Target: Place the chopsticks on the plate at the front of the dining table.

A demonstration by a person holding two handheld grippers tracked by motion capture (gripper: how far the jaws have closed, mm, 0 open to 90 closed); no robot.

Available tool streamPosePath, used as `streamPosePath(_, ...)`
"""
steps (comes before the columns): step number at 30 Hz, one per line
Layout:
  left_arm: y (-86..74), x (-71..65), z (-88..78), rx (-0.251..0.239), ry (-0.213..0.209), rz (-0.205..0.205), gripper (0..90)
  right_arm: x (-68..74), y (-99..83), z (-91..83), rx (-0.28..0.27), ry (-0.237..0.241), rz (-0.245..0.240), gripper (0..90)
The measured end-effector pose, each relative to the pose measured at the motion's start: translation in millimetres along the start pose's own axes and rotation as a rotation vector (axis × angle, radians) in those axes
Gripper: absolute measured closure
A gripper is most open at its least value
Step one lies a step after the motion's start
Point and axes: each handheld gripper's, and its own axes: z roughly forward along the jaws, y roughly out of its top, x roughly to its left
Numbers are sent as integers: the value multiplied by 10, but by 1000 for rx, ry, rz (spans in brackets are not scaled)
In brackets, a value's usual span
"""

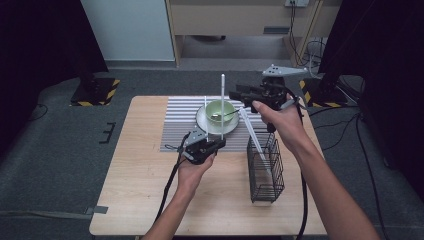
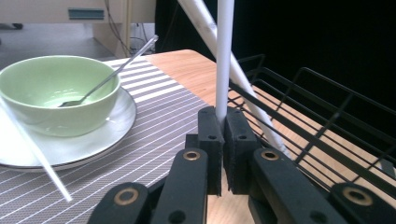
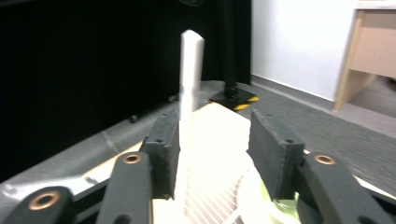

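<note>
Two white chopsticks are in play, one at each gripper. We note the left gripper (image 1: 216, 142) near the middle of the wooden table (image 1: 135, 190), with its jaws pressed tight on the lower end of the upright chopstick (image 1: 222, 102); in the left gripper view that stick (image 2: 224, 56) rises straight out from between the closed pads (image 2: 210, 140), touching both.

The right gripper (image 1: 235, 95) sits above the far right part of the table, beyond the wire basket (image 1: 265, 167). Its jaws stand well apart. In the right gripper view the slanted chopstick (image 3: 189, 93) lies against the inner face of one pad (image 3: 166, 149) and clear of the other (contact on one side only). From the high view this stick (image 1: 252, 137) runs from just under the gripper down into the basket, tilted, its lower end inside the wire walls.

Both sticks look plain, white, slender and smooth; the tip seen in the right gripper view is blunt.

On the striped placemat (image 1: 177, 122) a pale green bowl (image 1: 220, 112) rests on a white plate (image 1: 202, 120), just beyond the left gripper. A metal spoon (image 2: 107, 79) leans in the bowl, handle over the rim. A third thin white stick (image 2: 32, 149) crosses the plate edge in the left gripper view; we cannot tell what it rests on.
</note>
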Motion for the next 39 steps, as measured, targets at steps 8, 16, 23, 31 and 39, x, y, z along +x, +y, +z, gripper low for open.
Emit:
streamPosePath(8, 11, 58, 7, 4, 45, -14, 864, -265, -157, -273, 19, -123, -20, 399)
streamPosePath(16, 26, 98, 8, 3, 81, -18, 864, -556, -384, -520, 16, -227, 21, 302)
streamPosePath(23, 52, 122, -7, -2, 101, -16, 864, -789, -656, -684, 12, -311, 62, 257)
streamPosePath(31, 79, 164, -7, -4, 128, -21, 864, -995, -974, -835, 19, -372, 111, 215)
streamPosePath(39, 101, 223, 5, -5, 151, -31, 864, -1113, -1253, -902, 37, -422, 149, 176)
